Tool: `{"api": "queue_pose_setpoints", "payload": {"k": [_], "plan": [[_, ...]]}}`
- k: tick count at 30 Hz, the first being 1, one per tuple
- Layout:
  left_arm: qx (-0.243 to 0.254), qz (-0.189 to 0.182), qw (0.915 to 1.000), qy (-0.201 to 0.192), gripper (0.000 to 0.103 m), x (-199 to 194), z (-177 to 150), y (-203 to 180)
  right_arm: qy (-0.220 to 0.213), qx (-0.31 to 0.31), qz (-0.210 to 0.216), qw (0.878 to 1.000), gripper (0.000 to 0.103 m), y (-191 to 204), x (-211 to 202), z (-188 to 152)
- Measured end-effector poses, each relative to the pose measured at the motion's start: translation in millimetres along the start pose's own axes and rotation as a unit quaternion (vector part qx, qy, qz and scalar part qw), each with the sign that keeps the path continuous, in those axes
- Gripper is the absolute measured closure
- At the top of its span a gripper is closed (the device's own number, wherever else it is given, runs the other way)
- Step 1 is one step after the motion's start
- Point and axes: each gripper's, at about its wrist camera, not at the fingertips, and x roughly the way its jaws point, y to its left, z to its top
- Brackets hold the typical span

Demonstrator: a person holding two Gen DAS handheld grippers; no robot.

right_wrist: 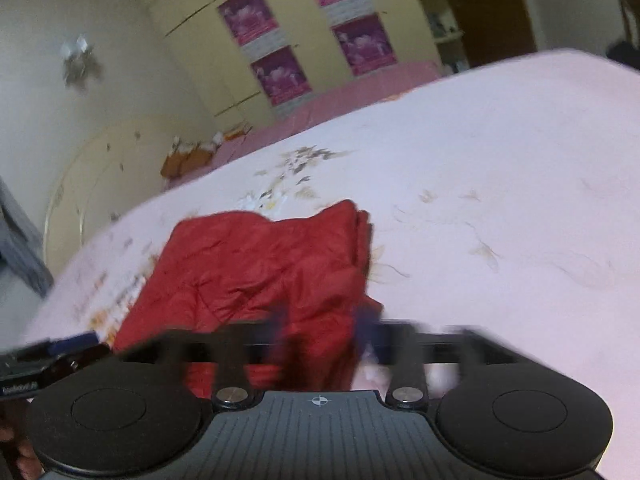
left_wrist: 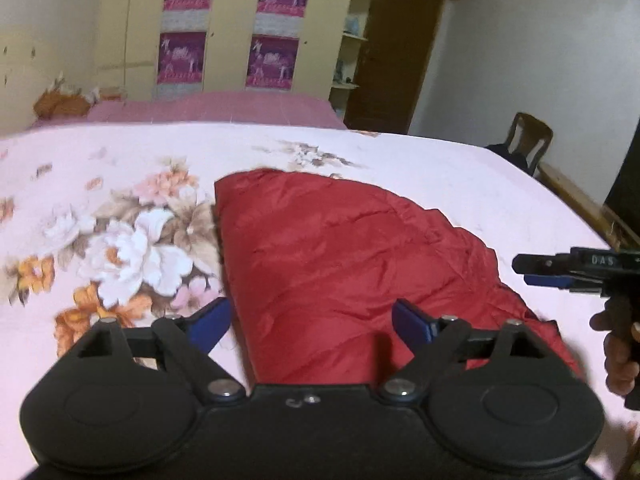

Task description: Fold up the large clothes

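A red quilted garment lies folded into a bundle on the floral bedsheet. My left gripper is open, its blue pads spread just above the garment's near edge, holding nothing. My right gripper shows at the right edge of the left wrist view, beside the garment's right edge, fingers close together. In the right wrist view the garment lies ahead; my right gripper is motion-blurred over its near edge, so I cannot tell its state.
The bed stretches far and right, with a pink cover beyond. A wardrobe with purple posters stands at the back. A wooden chair and a brown door are at the right.
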Motion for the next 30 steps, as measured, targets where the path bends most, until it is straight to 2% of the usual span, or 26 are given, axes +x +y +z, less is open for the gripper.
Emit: {"api": "queue_pose_setpoints", "payload": {"k": [1, 2, 3, 4, 8, 11, 13, 14, 15, 16, 17, 23, 26, 30], "plan": [[-0.005, -0.001, 1.0, 0.006, 0.02, 2.0, -0.5, 1.6, 0.002, 0.006, 0.0, 1.0, 0.038, -5.4, -1.3, 1.8], [-0.007, 0.001, 0.9999, 0.009, 0.023, 5.4, -0.2, 2.7, 0.0, 0.014, 0.002, 1.0, 0.044, -9.1, -3.1, 3.4], [-0.009, 0.002, 0.9999, 0.014, 0.026, 8.6, -0.9, 3.4, 0.002, 0.028, 0.014, 1.0, 0.066, -13.7, -1.0, 6.2], [-0.014, 0.002, 0.9997, 0.019, 0.03, 13.7, -0.8, 5.9, 0.008, 0.04, 0.024, 0.999, 0.074, -16.1, 2.8, 10.1], [-0.036, 0.003, 0.9989, 0.029, 0.027, 25.9, -6.1, 13.2, 0.021, 0.041, 0.03, 0.998, 0.077, -17.1, 19.7, 13.6], [-0.046, -0.002, 0.9985, 0.031, 0.029, 27.5, -8.8, 17.4, 0.078, 0.046, 0.004, 0.996, 0.077, -17.9, 54.1, 10.4], [-0.064, -0.014, 0.9976, 0.023, 0.029, 20.5, -7.0, 20.8, 0.069, 0.056, 0.01, 0.996, 0.077, -18.6, 45.2, 12.7], [-0.072, -0.02, 0.997, 0.019, 0.024, 17.0, -6.2, 23.8, 0.06, 0.056, 0.014, 0.996, 0.076, -17.7, 37.6, 14.4], [-0.079, -0.027, 0.9963, 0.019, 0.021, 16.2, -5.3, 26.4, 0.053, 0.058, 0.023, 0.997, 0.069, -18.3, 30.3, 15.6], [-0.089, -0.035, 0.9952, 0.018, 0.019, 16.3, -4.4, 29.9, 0.053, 0.06, 0.024, 0.997, 0.055, -20.4, 26.1, 15.9], [-0.096, -0.04, 0.9943, 0.02, 0.019, 18.1, -3.5, 32.3, 0.05, 0.062, 0.022, 0.997, 0.031, -21.8, 24.2, 16.3], [-0.128, -0.058, 0.9892, 0.043, 0.021, 41.4, 5.2, 41.7, 0.085, 0.115, 0.056, 0.988, 0.034, -35.3, 39.3, 13.7], [-0.15, -0.069, 0.9846, 0.058, 0.02, 53.1, 5.2, 48.9, 0.097, 0.129, 0.047, 0.986, 0.034, -36.2, 46.7, 13.5], [-0.169, -0.089, 0.9794, 0.066, 0.024, 60.1, 4.4, 54.5, 0.129, 0.156, 0.052, 0.978, 0.034, -34.2, 50.2, 20.9]]}}
